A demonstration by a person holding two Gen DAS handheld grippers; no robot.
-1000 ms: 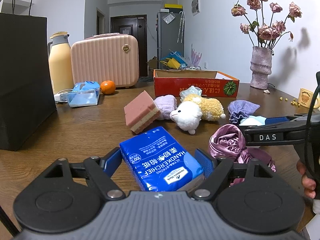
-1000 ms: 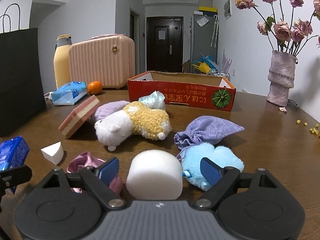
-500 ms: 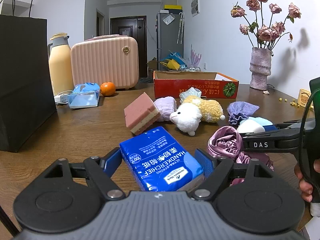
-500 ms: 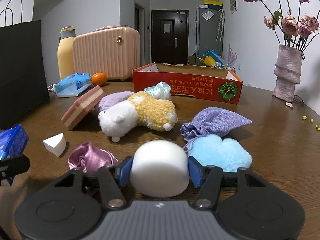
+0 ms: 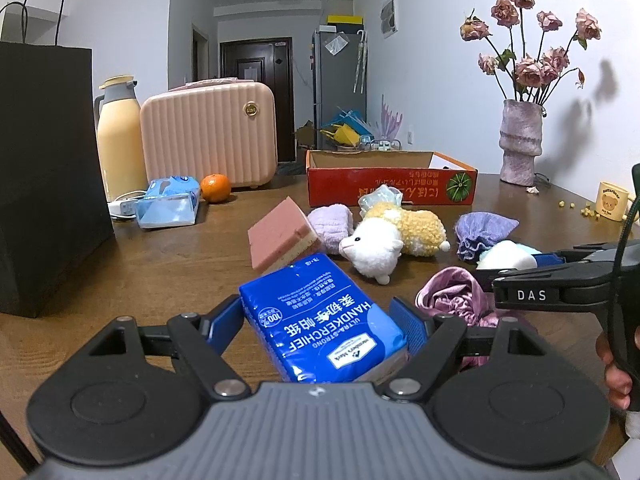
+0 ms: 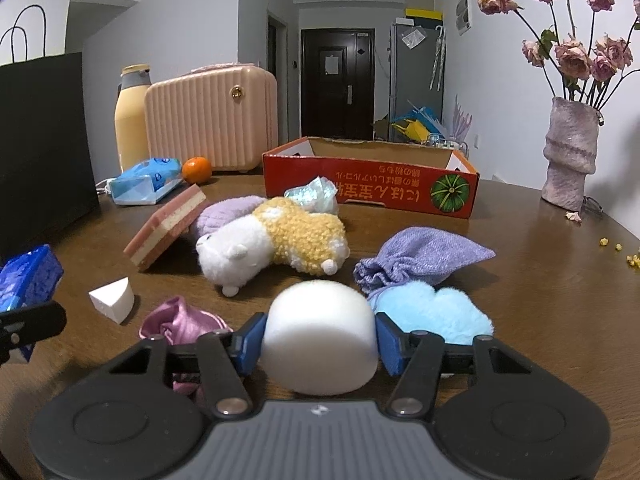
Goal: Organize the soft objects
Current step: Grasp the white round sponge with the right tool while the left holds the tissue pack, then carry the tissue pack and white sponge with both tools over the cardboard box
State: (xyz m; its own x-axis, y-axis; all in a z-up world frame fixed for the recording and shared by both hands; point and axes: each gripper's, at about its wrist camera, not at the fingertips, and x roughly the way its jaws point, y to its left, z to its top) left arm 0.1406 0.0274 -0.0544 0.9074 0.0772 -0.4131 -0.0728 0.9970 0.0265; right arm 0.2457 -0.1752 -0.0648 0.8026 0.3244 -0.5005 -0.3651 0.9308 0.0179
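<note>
The blue tissue pack (image 5: pixel 320 328) in my left gripper (image 5: pixel 320 322) reads "ULTRA-STRONG HANDKERCHIEF" and "100%". My right gripper's (image 5: pixel 508 258) side says "DAS".

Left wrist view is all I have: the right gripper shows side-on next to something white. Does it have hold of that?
Observer: Yes. The right wrist view shows the right gripper with its blue pads pressing both sides of a white foam cylinder. The jaws have just been closing onto it.
Operator: Is anything hidden behind my blue handkerchief pack?
Observer: A small white foam wedge lies on the brown wooden table. It sits left of the crumpled pink satin pouch and is not touching it.
</note>
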